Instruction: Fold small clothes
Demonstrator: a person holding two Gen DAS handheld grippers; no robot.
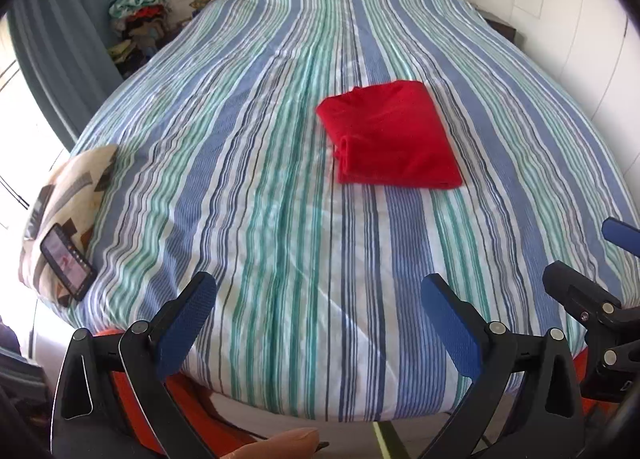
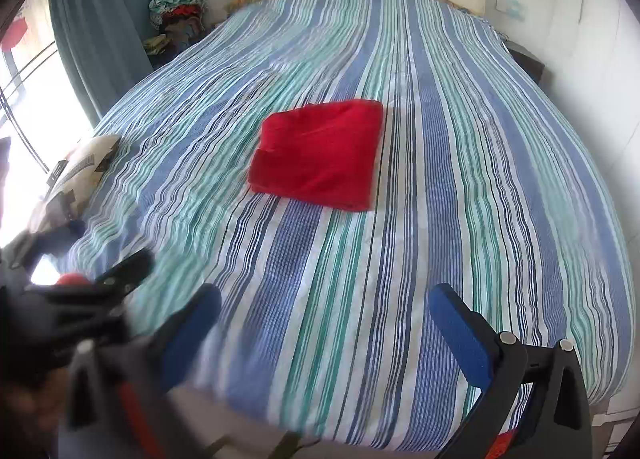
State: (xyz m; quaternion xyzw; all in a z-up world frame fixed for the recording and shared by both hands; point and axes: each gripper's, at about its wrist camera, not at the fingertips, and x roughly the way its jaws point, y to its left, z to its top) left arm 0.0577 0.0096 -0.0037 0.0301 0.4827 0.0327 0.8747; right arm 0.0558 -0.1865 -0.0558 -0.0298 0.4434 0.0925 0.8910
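Striped bedspread (image 1: 280,179), patterned pillow (image 1: 72,195) — phone (image 1: 68,263) atop, clothes pile (image 1: 140,19)

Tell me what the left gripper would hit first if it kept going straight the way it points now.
Most likely the striped bedcover. The left gripper is open, empty, and angled down at bare bedding short of the folded red garment, which lies farther on, slightly right. Depth is hard to judge here.

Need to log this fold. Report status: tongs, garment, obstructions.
Left tongs open, empty. Right tongs open, empty. Red garment folded, flat on striped bedspread, clear of both. Nothing in the way.
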